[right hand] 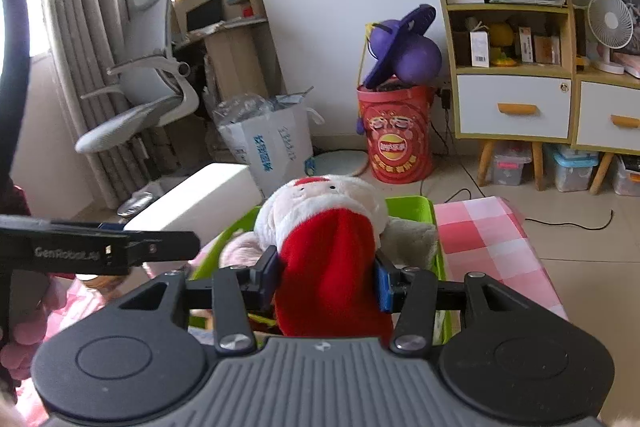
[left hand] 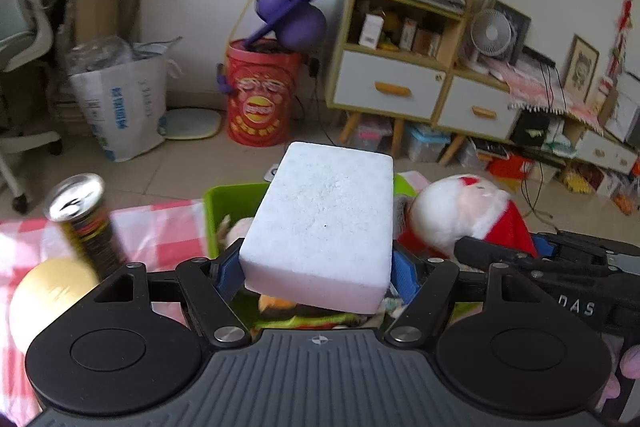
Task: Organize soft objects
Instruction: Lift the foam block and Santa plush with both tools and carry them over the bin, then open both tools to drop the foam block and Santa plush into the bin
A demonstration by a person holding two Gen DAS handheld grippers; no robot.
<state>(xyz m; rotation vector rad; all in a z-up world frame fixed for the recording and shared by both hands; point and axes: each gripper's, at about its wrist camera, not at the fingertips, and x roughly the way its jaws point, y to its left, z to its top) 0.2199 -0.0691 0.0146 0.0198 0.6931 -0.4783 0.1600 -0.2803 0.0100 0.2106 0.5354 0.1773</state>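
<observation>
My left gripper [left hand: 316, 273] is shut on a white foam sponge block [left hand: 324, 223] and holds it above the green bin [left hand: 228, 199]. My right gripper [right hand: 326, 277] is shut on a Santa plush [right hand: 332, 239], red body between the fingers, white head forward, above the same green bin [right hand: 416, 209]. The Santa plush [left hand: 460, 215] and right gripper [left hand: 560, 259] show at the right of the left wrist view. The sponge [right hand: 200, 199] and left gripper show at the left of the right wrist view. Other plush toys [right hand: 240, 247] lie in the bin.
A red-and-white checked cloth [right hand: 488, 239] covers the table. A drink can [left hand: 86, 219] and a yellow ball [left hand: 48, 299] stand at the left. Beyond are a red barrel [left hand: 260, 95], a shelf cabinet [left hand: 400, 39], a white sack [left hand: 120, 107] and an office chair [right hand: 144, 99].
</observation>
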